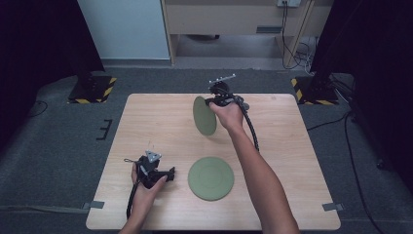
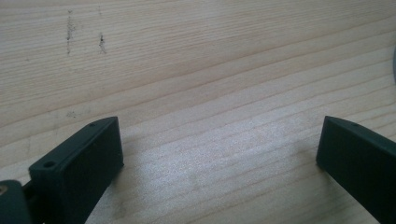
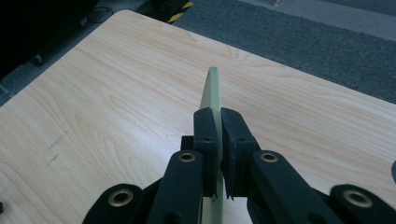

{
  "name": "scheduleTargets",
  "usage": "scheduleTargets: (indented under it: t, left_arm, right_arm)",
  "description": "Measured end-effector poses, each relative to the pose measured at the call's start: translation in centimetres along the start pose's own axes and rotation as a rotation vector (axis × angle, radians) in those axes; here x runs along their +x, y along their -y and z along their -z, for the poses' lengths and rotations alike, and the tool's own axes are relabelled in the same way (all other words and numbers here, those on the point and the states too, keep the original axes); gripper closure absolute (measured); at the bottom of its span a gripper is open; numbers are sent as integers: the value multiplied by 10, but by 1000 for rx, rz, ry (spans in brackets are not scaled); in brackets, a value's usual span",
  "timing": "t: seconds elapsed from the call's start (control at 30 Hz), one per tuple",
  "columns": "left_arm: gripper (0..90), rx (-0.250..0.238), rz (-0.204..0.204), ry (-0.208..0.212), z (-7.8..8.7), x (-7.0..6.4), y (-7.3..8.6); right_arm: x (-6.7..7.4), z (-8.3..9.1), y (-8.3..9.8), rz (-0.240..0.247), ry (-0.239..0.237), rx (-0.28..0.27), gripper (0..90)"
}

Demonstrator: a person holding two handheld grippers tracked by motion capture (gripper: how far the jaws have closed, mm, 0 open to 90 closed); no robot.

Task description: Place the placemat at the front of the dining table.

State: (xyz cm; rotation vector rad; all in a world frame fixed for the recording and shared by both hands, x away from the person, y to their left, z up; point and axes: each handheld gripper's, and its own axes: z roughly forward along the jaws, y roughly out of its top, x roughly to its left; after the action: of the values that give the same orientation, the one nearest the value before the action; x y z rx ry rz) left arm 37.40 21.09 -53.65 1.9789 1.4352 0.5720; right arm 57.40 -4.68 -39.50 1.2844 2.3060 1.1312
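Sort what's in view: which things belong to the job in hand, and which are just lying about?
In the job:
- held green plate, clamped on edge
- right claw
- flat green plate on the table

Lying about:
- left claw, open, idle
- floor cables

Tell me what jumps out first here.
The round green plate held on edge above the far middle of the light wooden table, pinched at its rim by the right claw. A second round green plate lies flat near the front edge, beside the open left claw.

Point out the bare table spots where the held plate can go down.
Free: the wide stretch left of the held plate, and the right side beyond the forearm. Crowded: the near middle, between the left tool and the flat plate.
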Motion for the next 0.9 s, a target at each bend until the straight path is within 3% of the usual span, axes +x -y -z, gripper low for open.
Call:
scheduleTargets:
  t: [0.9]
  left_arm:
    - [0,2,-4,-5,0,-1,0]
  right_arm:
    - [-22,2,8,40,32,14,861]
